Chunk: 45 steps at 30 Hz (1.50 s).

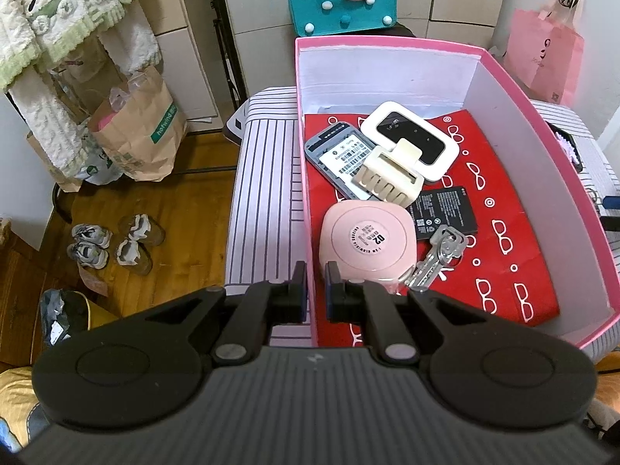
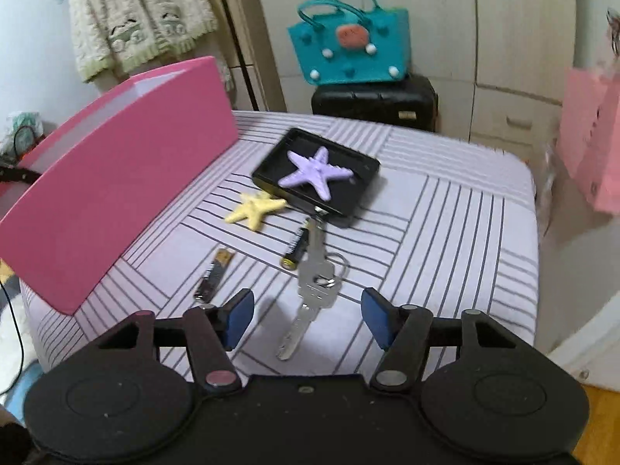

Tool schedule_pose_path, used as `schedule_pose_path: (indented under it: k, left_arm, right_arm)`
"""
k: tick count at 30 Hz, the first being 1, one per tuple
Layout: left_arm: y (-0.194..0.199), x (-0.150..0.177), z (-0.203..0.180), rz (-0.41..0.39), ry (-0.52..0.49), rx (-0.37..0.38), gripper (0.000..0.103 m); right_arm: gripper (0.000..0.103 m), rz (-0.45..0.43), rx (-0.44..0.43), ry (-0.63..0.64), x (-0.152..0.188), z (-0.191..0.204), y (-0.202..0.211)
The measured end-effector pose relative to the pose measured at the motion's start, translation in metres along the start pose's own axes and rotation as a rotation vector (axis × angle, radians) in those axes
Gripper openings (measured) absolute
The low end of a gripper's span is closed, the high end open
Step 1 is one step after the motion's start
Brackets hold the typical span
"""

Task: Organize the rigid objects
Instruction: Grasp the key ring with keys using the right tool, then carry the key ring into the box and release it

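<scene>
My left gripper (image 1: 314, 271) is shut on the near-left wall of the pink box (image 1: 542, 147), one finger outside and one inside. The box holds a pink square case (image 1: 366, 238), a cream hair claw (image 1: 387, 178), a white device (image 1: 410, 135), a grey phone back (image 1: 337, 155), a black battery (image 1: 445, 213) and keys (image 1: 438, 255). My right gripper (image 2: 308, 317) is open and empty, just above a bunch of keys (image 2: 316, 286) on the striped surface. A nail clipper (image 2: 213, 275), an AA battery (image 2: 296, 248), a yellow starfish (image 2: 255, 209) and a purple starfish (image 2: 316, 170) on a black tray (image 2: 360, 190) lie beyond.
The pink box's outer wall (image 2: 116, 178) stands left of the right gripper. A teal bag (image 2: 348, 46) sits on a black case (image 2: 376, 100) behind the striped surface (image 2: 445, 232). A pink paper bag (image 2: 593, 135) hangs at right. Shoes (image 1: 112, 244) and paper bags (image 1: 135, 135) are on the floor left.
</scene>
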<state>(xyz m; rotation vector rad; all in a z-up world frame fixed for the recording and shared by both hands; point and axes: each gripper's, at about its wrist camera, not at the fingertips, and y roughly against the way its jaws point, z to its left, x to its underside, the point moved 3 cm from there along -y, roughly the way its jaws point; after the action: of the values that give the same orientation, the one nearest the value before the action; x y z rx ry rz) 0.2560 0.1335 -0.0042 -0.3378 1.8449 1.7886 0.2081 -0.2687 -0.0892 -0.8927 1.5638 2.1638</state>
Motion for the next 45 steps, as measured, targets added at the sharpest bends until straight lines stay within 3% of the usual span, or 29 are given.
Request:
schedule_pose_path:
  k: [7,10,11,16,21,32,41,45]
  left_arm:
    - [-0.003,-0.001,-0.001,0.003,0.002,-0.010,0.008]
    - [-0.004,-0.001,-0.002,0.005,0.004,-0.010,0.008]
    - [-0.004,-0.001,-0.002,0.005,0.003,-0.011,0.008]
    - [-0.005,0.000,-0.004,0.003,-0.002,-0.010,0.008]
    - [-0.005,0.000,-0.003,0.002,0.000,-0.004,0.008]
    - [-0.002,0.001,0.001,-0.005,-0.005,0.006,0.008]
    - [-0.001,-0.003,0.001,0.012,-0.014,0.002,0.005]
    - [0.001,-0.002,0.000,0.005,-0.030,-0.002,0.005]
  right_arm:
    - [0.060,-0.040,0.066,0.125,-0.003,0.009,-0.014]
    - [0.049,-0.039,0.068,0.155,-0.007,0.013,-0.017]
    - [0.029,-0.037,0.081,0.154,-0.009,0.013,-0.017]
    - [0.027,-0.051,0.099,0.137,-0.010,0.012,-0.013]
    - [0.011,-0.078,0.069,0.080,-0.014,0.010,-0.003]
    - [0.010,-0.078,0.023,0.025,-0.029,0.016,0.016]
    - [0.010,-0.186,-0.049,0.114,-0.078,0.065,0.064]
    - [0.010,-0.215,-0.132,0.161,-0.101,0.097,0.078]
